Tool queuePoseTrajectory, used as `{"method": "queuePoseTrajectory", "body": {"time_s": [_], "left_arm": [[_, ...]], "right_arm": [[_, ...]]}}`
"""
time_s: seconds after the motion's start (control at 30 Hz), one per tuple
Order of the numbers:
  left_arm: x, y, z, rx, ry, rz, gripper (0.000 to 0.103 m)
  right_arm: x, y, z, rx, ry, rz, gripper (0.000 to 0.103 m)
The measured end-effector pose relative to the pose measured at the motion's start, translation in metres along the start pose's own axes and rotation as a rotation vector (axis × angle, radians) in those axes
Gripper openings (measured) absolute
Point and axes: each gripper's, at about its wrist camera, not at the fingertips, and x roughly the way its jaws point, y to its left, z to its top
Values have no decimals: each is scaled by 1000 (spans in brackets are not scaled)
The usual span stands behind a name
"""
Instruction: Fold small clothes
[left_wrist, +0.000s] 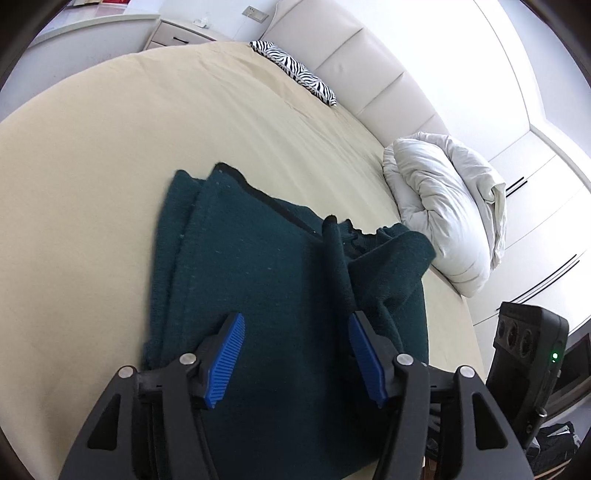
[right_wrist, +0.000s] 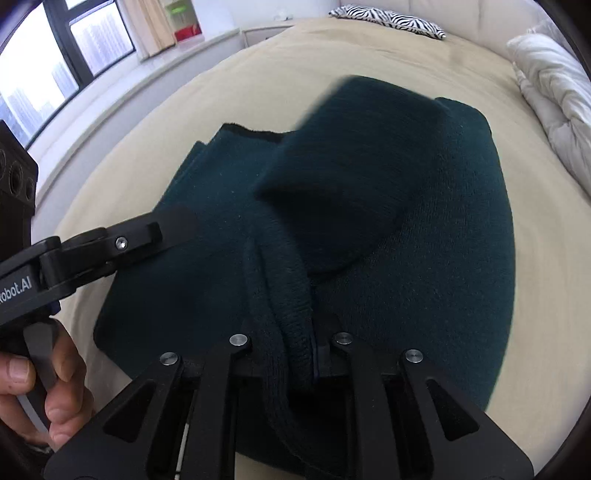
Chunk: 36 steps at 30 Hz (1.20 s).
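Dark green knit, the sweater (left_wrist: 258, 277) lies partly folded on the beige bed (left_wrist: 92, 184), well short of the pillows. From the left wrist view, the left tool (left_wrist: 295, 354) hangs over the sweater with its blue pads (left_wrist: 225, 360) spread wide and nothing between them. A black-trimmed edge of the garment runs from the far corner toward the right-hand pad.

From the right wrist view, the right tool (right_wrist: 295, 347) is closed on a ribbed fold of the sweater (right_wrist: 406, 240), which bunches up between its fingers and lifts a flap of cloth above the rest. The left tool (right_wrist: 162, 236) shows at the left of that view over the sweater's near edge, with the person's hand (right_wrist: 40, 387) gripping its handle.

A white pillow (left_wrist: 443, 210) lies against the padded headboard (left_wrist: 369, 66); a zebra-striped pillow (left_wrist: 295, 70) sits farther along the headboard.
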Motion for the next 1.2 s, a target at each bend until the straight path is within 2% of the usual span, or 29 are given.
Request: {"method": "queuePoseTrajectory", "body": {"time_s": [0.03, 0.07, 0.1, 0.17, 0.2, 0.3, 0.37, 0.43, 0.53, 0.67, 0.73, 0.8, 0.9, 0.97, 1.07, 1.2], "left_arm": [[3, -3, 0, -1, 9, -7, 65], [7, -7, 1, -4, 18, -18, 67], [11, -12, 1, -6, 27, -25, 69], [18, -17, 5, -19, 43, -39, 71], [21, -17, 7, -30, 54, -48, 72], [27, -11, 10, -85, 74, -72, 72], [28, -7, 13, -117, 83, -93, 72], [28, -8, 15, -120, 100, -102, 72], [29, -5, 20, -128, 126, -122, 72], [31, -4, 20, -131, 153, -139, 73], [33, -9, 20, -126, 161, -136, 74], [35, -12, 20, -116, 166, -134, 76], [38, -15, 20, -117, 168, -129, 78], [40, -17, 19, -113, 168, -119, 78], [42, -23, 19, -91, 176, -105, 78], [44, -25, 20, -56, 193, -77, 79]], "right_arm": [[-4, -3, -1, 13, -8, 25, 20], [-8, -5, -2, 15, -11, 54, 26], [-13, -5, -4, 8, -14, 81, 39], [-27, -3, -13, -30, -38, 93, 57], [-39, -4, -21, -55, -58, 99, 61], [-58, 3, -34, -106, -104, 150, 61], [-66, 14, -42, -167, -141, 143, 62], [-67, 20, -43, -215, -146, 134, 62], [-74, 20, -47, -237, -161, 173, 63], [-99, 17, -63, -320, -193, 281, 63], [-108, 17, -72, -360, -186, 260, 62], [-118, 4, -77, -310, -213, 292, 61], [-141, -54, -87, -79, -299, 332, 62], [-136, -91, -95, 65, -278, 317, 63], [-114, -92, -96, 52, -208, 324, 63], [-106, -61, -97, -23, -230, 397, 63]]}}
